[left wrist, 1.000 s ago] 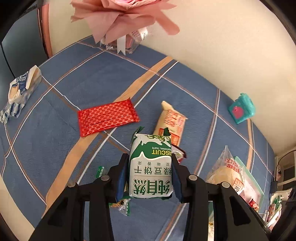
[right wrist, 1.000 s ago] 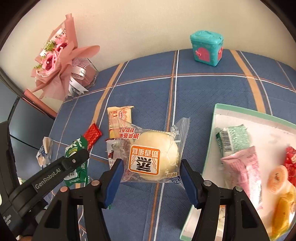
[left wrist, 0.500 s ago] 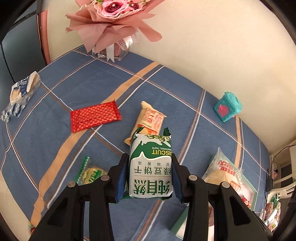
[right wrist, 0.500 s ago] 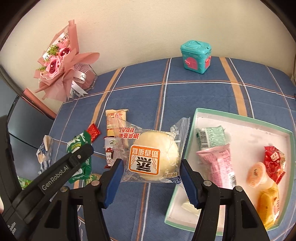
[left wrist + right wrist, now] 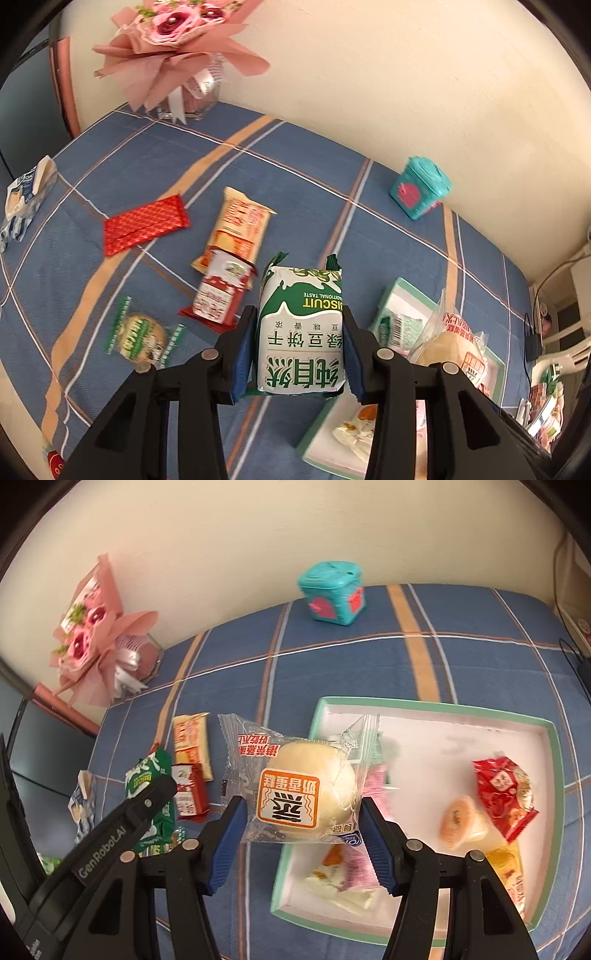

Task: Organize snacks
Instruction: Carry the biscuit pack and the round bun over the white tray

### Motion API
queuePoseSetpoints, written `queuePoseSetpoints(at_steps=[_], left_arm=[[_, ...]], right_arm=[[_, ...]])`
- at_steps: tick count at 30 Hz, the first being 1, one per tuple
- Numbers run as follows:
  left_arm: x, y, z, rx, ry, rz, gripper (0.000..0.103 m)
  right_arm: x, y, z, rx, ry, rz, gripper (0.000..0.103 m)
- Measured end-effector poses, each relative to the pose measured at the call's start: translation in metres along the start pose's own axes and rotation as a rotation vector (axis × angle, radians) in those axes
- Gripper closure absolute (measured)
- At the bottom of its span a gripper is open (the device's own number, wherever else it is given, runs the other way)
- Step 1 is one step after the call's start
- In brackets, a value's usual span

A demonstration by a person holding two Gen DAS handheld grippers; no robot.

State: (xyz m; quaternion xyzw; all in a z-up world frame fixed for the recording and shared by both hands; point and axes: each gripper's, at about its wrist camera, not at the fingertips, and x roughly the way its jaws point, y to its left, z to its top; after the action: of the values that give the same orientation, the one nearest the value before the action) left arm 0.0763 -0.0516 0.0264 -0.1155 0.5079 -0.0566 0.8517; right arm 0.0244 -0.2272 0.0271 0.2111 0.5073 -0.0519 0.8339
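Observation:
My left gripper is shut on a green and white biscuit pack, held above the blue plaid cloth just left of the tray. My right gripper is shut on a clear-wrapped steamed bun and holds it over the left edge of the green-rimmed white tray. The tray holds several snacks, among them a red packet and an orange jelly cup. The bun also shows in the left wrist view.
Loose snacks lie on the cloth: a red packet, an orange wafer pack, a red and white pack, a green cookie pack, a blue and white pack. A pink bouquet and a teal box stand by the wall.
Both grippers have risen and moved right with their snacks; the right one now has the bun over the tray's left edge. The left carries the biscuit pack toward the tray.

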Motion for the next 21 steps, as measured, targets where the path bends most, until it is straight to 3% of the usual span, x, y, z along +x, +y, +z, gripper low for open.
queuePoseSetpoints(at_steps=[21], left_arm=[[0.018, -0.116, -0.049, 0.258, 0.042, -0.075, 0.059]], right_arm=[[-0.028, -0.118, 0.012, 0.213, -0.029, -0.126, 0.038]])
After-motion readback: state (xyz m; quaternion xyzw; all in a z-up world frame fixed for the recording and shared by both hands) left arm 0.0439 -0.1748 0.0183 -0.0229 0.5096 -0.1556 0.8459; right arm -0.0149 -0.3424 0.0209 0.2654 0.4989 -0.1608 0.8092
